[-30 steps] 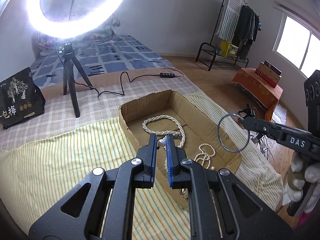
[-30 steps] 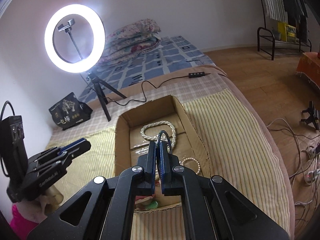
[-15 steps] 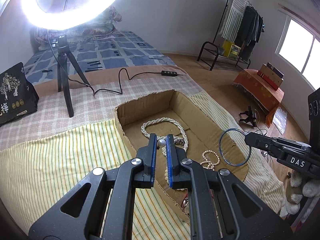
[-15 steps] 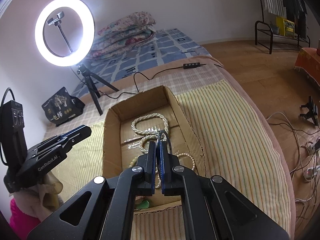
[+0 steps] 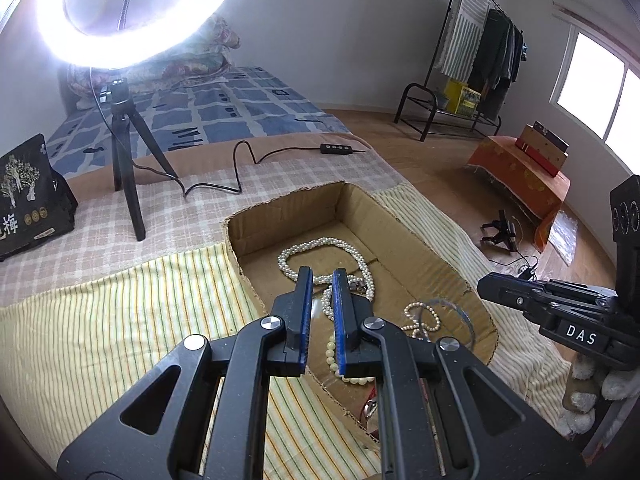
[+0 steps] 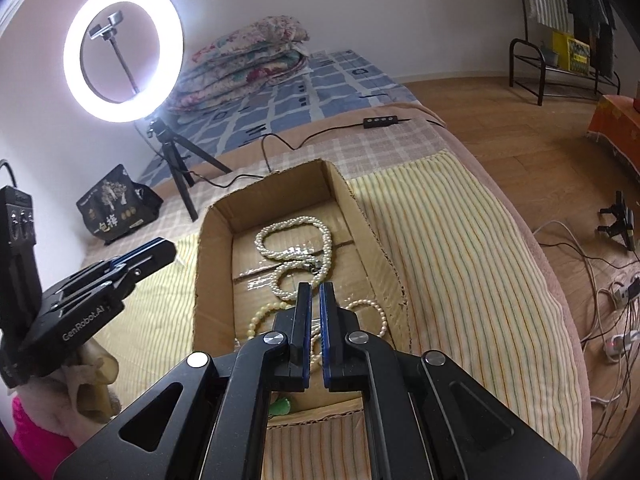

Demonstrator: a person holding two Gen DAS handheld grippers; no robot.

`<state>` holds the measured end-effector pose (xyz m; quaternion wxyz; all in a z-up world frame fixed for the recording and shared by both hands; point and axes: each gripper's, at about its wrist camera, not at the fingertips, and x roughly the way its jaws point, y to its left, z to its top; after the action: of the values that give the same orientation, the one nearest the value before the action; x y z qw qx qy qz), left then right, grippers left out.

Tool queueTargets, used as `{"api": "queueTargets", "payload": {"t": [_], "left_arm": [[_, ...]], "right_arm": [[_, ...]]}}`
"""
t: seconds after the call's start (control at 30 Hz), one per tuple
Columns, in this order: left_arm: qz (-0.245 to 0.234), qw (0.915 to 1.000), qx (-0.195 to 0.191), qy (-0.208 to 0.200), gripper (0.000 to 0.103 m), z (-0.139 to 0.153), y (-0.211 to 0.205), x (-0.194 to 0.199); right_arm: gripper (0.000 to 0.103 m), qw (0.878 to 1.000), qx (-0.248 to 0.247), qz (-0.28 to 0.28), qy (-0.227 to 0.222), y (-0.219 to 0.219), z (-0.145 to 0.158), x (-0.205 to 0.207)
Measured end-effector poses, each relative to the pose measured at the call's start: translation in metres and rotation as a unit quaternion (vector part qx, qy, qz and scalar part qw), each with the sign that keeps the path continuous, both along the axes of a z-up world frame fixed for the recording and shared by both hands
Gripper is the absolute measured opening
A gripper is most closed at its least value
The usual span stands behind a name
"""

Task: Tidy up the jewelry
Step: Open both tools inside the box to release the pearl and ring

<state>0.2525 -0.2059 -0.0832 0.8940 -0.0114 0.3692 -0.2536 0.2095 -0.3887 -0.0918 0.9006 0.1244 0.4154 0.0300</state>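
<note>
Bedroom with a wooden floor: a bed [image 6: 460, 240] under a striped yellow cover carries an open cardboard box [image 6: 212, 264], with a lit ring light [image 6: 122, 52] on a tripod at its 11 o'clock. Inside the box lie a long pearl necklace [image 6: 294, 240], a smaller pearl bracelet [image 6: 372, 312] and a thin blue hoop [image 5: 454, 312]. Left tool [image 5: 322, 280] hovers over the box, jaws narrow and empty. Right tool [image 6: 315, 292] is opening; nothing sits between its pads.
</note>
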Motion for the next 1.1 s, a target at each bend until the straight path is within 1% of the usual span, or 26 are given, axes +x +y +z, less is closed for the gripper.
{"api": "queueTargets", "payload": {"t": [0.03, 0.07, 0.1, 0.17, 0.2, 0.27, 0.3, 0.33, 0.37, 0.43, 0.67, 0.83, 1.1], "left_arm": [[0.001, 1.0, 0.0, 0.0, 0.01, 0.0, 0.001, 0.0], [0.003, 1.0, 0.001, -0.001, 0.025, 0.0, 0.002, 0.0], [0.008, 1.0, 0.001, -0.003, 0.049, 0.001, 0.002, -0.001], [0.021, 0.9997, 0.0, -0.013, 0.067, 0.004, 0.005, -0.003], [0.025, 0.9995, -0.001, -0.017, 0.068, 0.005, 0.007, -0.003], [0.029, 0.9994, 0.0, -0.017, 0.069, 0.007, 0.008, -0.003], [0.033, 0.9993, 0.002, -0.016, 0.074, 0.007, 0.009, -0.002], [0.035, 0.9993, 0.003, -0.016, 0.077, 0.008, 0.009, -0.002], [0.037, 0.9991, 0.002, -0.018, 0.081, 0.008, 0.01, -0.003], [0.038, 0.9991, 0.003, -0.018, 0.081, 0.009, 0.011, -0.003], [0.039, 0.999, 0.011, -0.02, 0.082, 0.015, 0.012, -0.009], [0.038, 0.9987, 0.022, -0.026, 0.082, 0.022, 0.017, -0.017], [0.044, 0.9979, 0.03, -0.037, 0.082, 0.041, 0.034, -0.035]], "right_arm": [[0.033, 1.0, -0.002, -0.005, 0.0, -0.001, 0.0, 0.0], [0.047, 1.0, -0.001, -0.01, -0.002, -0.003, 0.0, -0.001], [0.05, 1.0, 0.001, -0.014, -0.008, -0.004, 0.001, -0.002], [0.052, 1.0, 0.0, -0.023, -0.013, -0.006, 0.003, -0.004], [0.053, 1.0, -0.003, -0.025, -0.013, -0.007, 0.004, -0.004], [0.06, 0.999, -0.007, -0.032, -0.016, -0.008, 0.006, -0.005], [0.061, 0.999, -0.006, -0.035, -0.02, -0.009, 0.007, -0.006], [0.064, 0.999, -0.007, -0.036, -0.022, -0.009, 0.008, -0.006], [0.07, 0.999, -0.008, -0.038, -0.024, -0.008, 0.009, -0.007], [0.075, 0.999, -0.018, -0.044, -0.026, -0.007, 0.011, -0.007], [0.079, 0.997, -0.036, -0.053, -0.035, -0.001, 0.021, -0.01], [0.079, 0.996, -0.058, -0.053, -0.037, 0.005, 0.028, -0.015], [0.08, 0.992, -0.092, -0.056, -0.06, 0.018, 0.052, -0.03]]}}
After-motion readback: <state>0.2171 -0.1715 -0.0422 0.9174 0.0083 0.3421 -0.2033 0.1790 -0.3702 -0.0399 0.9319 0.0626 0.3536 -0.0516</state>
